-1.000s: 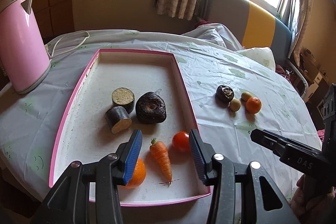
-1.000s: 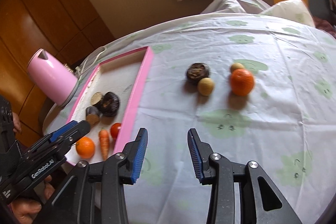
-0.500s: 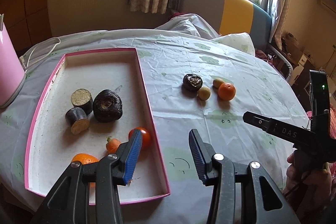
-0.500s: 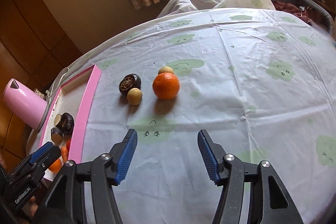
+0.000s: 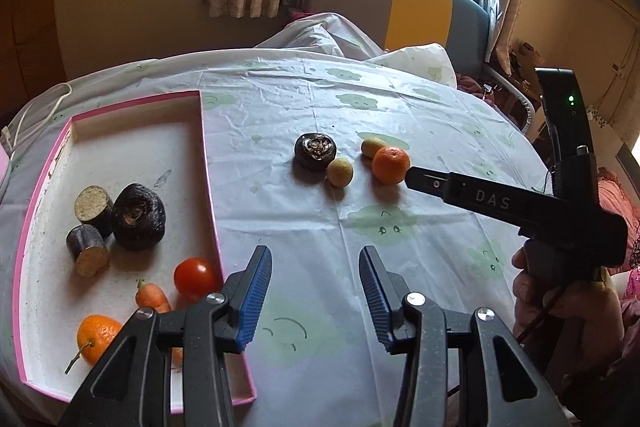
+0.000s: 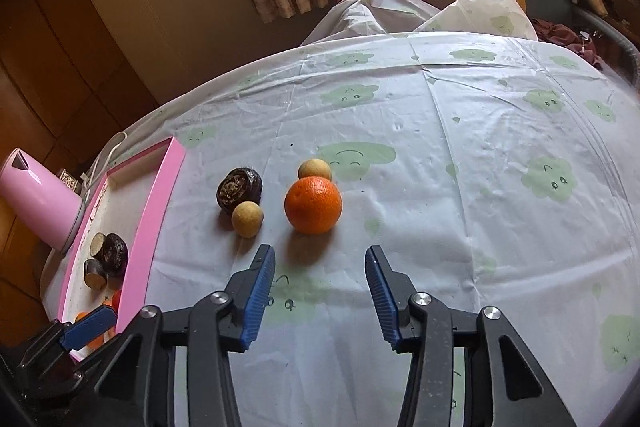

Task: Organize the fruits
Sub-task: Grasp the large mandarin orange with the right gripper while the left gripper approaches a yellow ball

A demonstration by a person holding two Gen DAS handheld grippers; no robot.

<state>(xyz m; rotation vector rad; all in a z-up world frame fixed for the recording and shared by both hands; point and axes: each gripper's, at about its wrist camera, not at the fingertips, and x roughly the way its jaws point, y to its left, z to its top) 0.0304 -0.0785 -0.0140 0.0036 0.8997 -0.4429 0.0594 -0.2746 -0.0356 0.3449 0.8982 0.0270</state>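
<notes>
An orange lies on the tablecloth with two small yellow-brown fruits and a dark round fruit beside it. My right gripper is open and empty, just short of the orange; from the left wrist view its tip reaches the orange. My left gripper is open and empty over the cloth, right of the pink tray. The tray holds a tomato, a carrot, an orange, a dark fruit and two cut dark pieces.
A pink kettle stands beyond the tray's far left, its white cord trailing on the cloth. A sofa stands behind the round table. The table edge curves away at the right.
The left gripper swung right, from over the tray's carrot to over the cloth. The right gripper moved forward toward the orange, which now looms larger between its fingers.
</notes>
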